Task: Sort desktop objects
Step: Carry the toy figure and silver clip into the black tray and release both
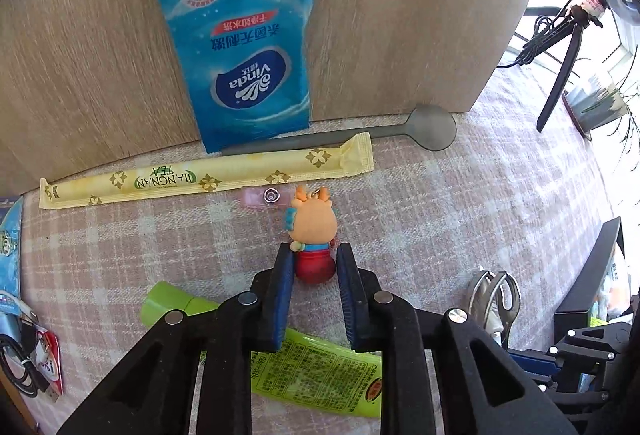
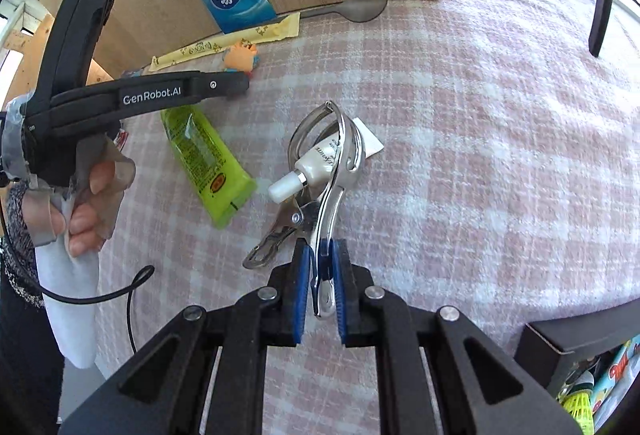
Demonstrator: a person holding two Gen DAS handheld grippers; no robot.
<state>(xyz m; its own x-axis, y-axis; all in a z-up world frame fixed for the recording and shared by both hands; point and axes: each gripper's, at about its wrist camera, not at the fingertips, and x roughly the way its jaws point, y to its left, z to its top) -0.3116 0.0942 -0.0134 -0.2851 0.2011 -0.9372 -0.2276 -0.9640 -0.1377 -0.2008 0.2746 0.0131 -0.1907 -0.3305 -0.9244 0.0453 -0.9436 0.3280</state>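
Left gripper (image 1: 314,259) clamps orange deer figurine with red base (image 1: 313,235); right gripper (image 2: 320,267) clamps chrome metal clip (image 2: 326,195) on checked bench (image 2: 480,155).

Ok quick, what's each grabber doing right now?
Left gripper: closed on the little deer toy.
Right gripper: closed on the metal clip.
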